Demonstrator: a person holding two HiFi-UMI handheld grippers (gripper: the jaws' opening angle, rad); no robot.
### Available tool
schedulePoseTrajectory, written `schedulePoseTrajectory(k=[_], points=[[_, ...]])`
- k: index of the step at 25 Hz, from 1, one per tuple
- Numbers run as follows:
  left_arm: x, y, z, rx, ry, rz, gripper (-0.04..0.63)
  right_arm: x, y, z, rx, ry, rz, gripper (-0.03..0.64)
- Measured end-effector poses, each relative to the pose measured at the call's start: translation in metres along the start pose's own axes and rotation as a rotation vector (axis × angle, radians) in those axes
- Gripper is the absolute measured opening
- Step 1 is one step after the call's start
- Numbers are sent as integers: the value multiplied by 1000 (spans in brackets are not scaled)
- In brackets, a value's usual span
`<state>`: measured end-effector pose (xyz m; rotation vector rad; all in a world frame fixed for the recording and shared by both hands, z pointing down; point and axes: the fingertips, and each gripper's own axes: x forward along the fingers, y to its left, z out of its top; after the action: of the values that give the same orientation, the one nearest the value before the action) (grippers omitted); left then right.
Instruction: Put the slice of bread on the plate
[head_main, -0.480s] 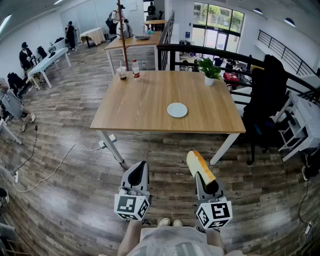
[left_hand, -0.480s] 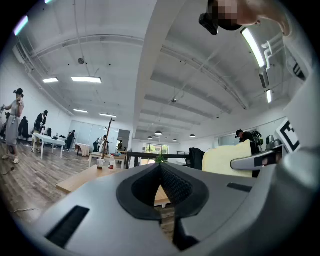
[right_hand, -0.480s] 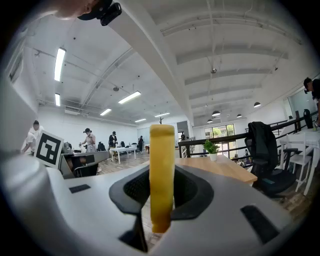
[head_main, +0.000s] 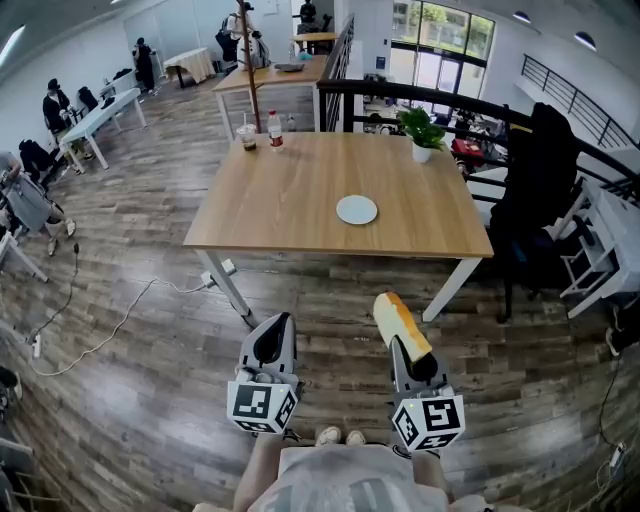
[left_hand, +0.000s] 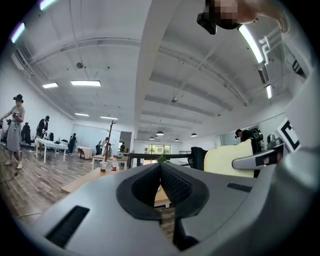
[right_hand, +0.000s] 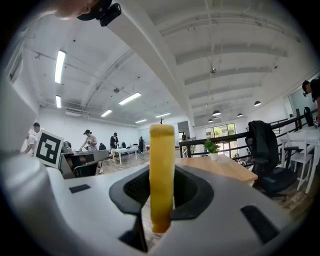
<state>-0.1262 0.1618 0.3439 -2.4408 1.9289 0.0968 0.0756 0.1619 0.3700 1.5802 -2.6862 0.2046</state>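
Right gripper (right_hand: 161, 192) is holding level with its fingers (right_hand: 132, 192) clamping the slice of bread (right_hand: 162, 170) from both sides. The slice is standing on edge and sticking out past the tips, over the floor (head_main: 330, 290) and well short of the bench (head_main: 300, 215). Left gripper (left_hand: 161, 187) is riding alongside, also level, with its fingers closed tip to tip on nothing. So the pick looks done and the carry is in hand. My read is that the task is sitting mid-transport, with the whole approach and the set-down still to do. Farther out, the plate (head_main: 357, 209) is lying bare near the middle of the bench, clear of everything. A cup (head_main: 246, 138) and a bottle (head_main: 274, 130) are standing at the far left corner, and a potted plant (head_main: 421, 130) is at the far right edge. Nothing is blocking a straight reach in. Against the earlier frame, both grippers, the bread and the bench are all sitting a touch higher in the head view by about the same amount. That reads as the head camera tipping rather than any real closing of the gap. The bench is looking the same size as before. The grip on the slice is looking unchanged, with the same overhang and the same angle. The left fingers are just as closed as before.
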Motion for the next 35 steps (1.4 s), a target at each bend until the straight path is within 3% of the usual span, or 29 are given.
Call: schedulePoseTrajectory(k=[9,26,35], points=[[8,-13,6,27,-8,-10,9,-2,-4,7,-16,-32,17,92],[45,-64,-4,56,-30,14,9,-20,-79,-8,3,-23,-9,92],[126,-44,-8,43,-74,-10,9,37,-121,1,24,-44,-47,92]])
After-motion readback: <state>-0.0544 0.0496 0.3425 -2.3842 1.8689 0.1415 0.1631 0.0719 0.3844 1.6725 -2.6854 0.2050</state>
